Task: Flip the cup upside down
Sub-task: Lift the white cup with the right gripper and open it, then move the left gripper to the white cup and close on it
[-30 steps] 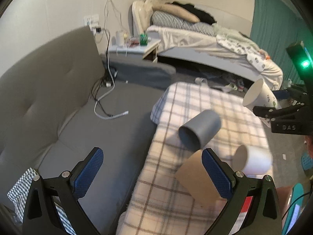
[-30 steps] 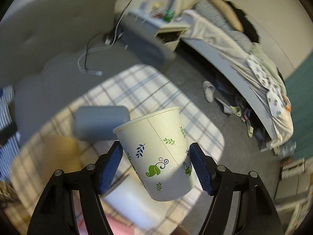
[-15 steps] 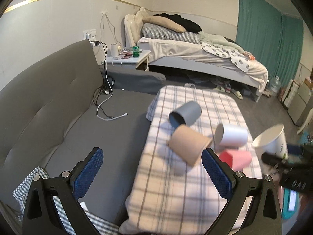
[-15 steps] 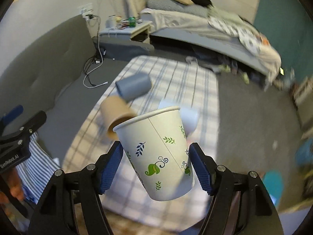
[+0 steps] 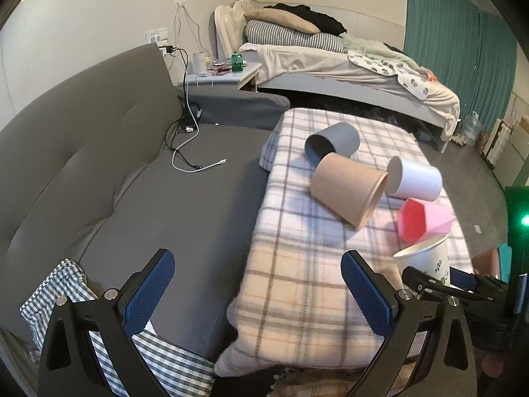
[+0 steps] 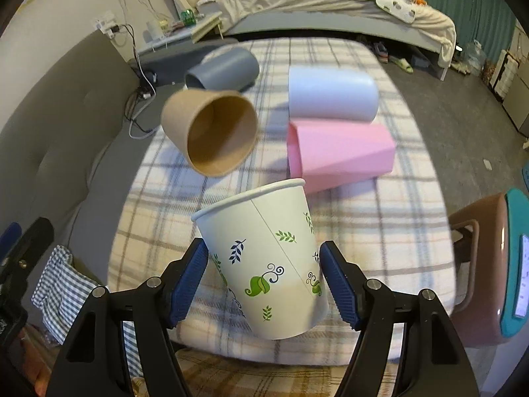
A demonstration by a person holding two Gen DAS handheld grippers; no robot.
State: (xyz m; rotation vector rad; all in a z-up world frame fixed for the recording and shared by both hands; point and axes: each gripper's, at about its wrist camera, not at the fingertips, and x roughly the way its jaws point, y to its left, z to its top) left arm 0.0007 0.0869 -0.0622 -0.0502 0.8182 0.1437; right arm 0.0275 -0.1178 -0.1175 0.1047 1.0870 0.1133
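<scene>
Left gripper (image 5: 254, 291): fingers spread wide, empty.
Right gripper (image 6: 264, 281): fingers clamp the leaf-print cup (image 6: 264, 258), rim tilted toward 12 o'clock.
Change: a second ago airborne; now low over the plaid blanket (image 6: 363, 231), rim-up, flip undone.

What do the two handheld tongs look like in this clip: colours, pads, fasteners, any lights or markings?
Both tongs, left and right, have matte black angular frames with triangular cut-outs and silver screw heads at the joints. Each finger carries a textured blue pad. From the left wrist view, the right unit's body shows a glowing green indicator light. No readable lettering, cables or sleeves show.
</scene>
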